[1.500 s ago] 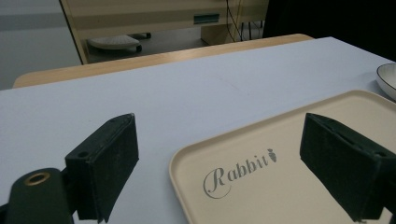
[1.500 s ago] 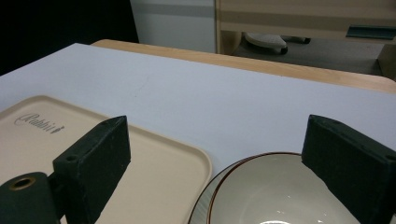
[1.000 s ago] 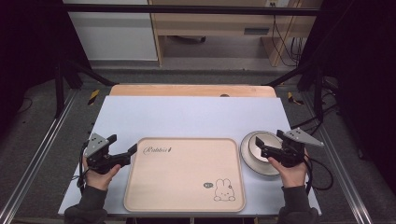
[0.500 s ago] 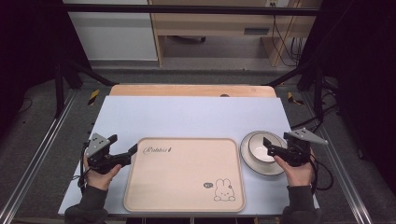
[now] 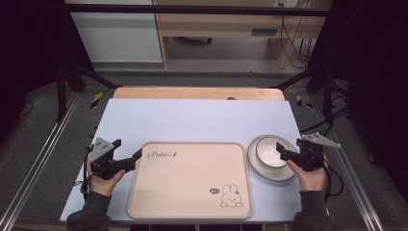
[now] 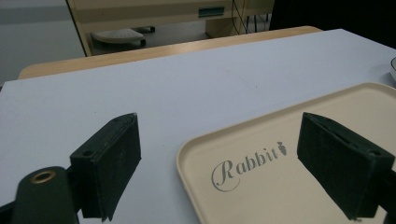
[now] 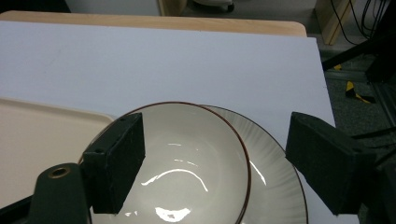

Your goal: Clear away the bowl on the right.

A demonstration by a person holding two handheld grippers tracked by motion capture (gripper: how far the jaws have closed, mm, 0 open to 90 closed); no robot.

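- The bowl [image 7: 187, 158] is glazed ceramic, white with a thin brown rim. I judge it stiff, fairly heavy for its size, slick under rubber pads, and liable to chip if knocked against the plate.
- It sits on a ribbed plate [image 7: 280, 186], off-centre toward the tray. Bowl and plate stand on the table [image 5: 202, 120] just to the right of the tray [image 5: 190, 180], near the table's right edge.
- The best hold is probably the bowl's wall at the rim, one pad inside and one outside. Pinching across its full width would likely slip on the glaze.
- The right tongs [image 7: 215, 163] are spread, with nothing pinched. Their jaws have just been closing a little. The left jaw hangs over the tray-side rim of the bowl, and the right jaw stands beyond the plate's outer edge.
- In the high view the right hand [image 5: 310, 175] holds its tongs low, pointing toward the tray, with the tips over the bowl.
- The left tongs [image 6: 219, 172] are spread wide and empty. One jaw is over the bare table, the other over the tray's corner by the word "Rabbit".
- The left hand [image 5: 103, 175] rests just left of the tray, its tongs level and aimed at that corner.
- The tray looks light, rigid and bare, with a raised lip to grip.
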